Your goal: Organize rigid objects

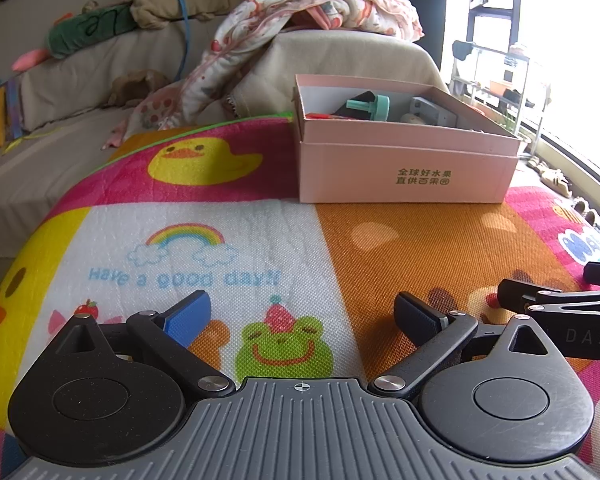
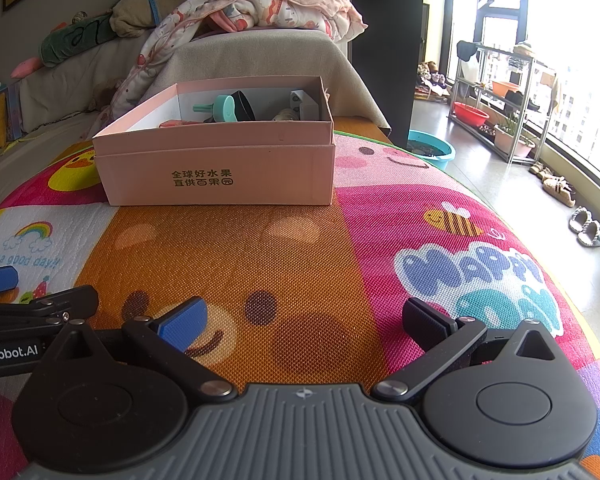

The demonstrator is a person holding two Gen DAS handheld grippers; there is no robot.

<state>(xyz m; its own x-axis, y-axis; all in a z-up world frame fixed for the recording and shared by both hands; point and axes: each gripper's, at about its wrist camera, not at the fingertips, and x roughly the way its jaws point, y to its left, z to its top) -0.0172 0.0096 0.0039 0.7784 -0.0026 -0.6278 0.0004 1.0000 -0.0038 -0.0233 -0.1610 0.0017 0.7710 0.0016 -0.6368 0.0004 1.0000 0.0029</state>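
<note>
Left gripper (image 1: 302, 316) sits low over the cartoon play mat (image 1: 400, 240), pointing level toward the pink cardboard box (image 1: 404, 168), fingers spread wide with nothing between them; blue pad (image 1: 188, 318) on one finger, black pad (image 1: 416, 318) on the other. Right gripper (image 2: 304, 320) is in the same pose, low and level over the orange part of the mat (image 2: 300, 240), fingers wide apart, empty, aimed at the box (image 2: 220, 172). The two grippers sit side by side, close together: the right one's side shows at the right edge of the left wrist view (image 1: 572, 312), the left one's at the left edge of the right wrist view (image 2: 36, 312). Box stands on the mat ahead of both, well apart from the fingertips, open top, green Chinese print on the front wall. Rigid objects are inside the box: a teal plastic piece (image 1: 370, 107) with a round disc end, tilted against a black item (image 2: 242, 106); a red flat piece (image 2: 176, 123) at the near left; a grey-white boxy item (image 1: 430, 111) toward the right; a small beige thing beside it, too small to tell. Behind the box, a covered sofa (image 1: 80, 80) with a patterned blanket (image 1: 300, 12) draped over the arm. A metal rack (image 2: 496, 92) stands by the window at right.
</note>
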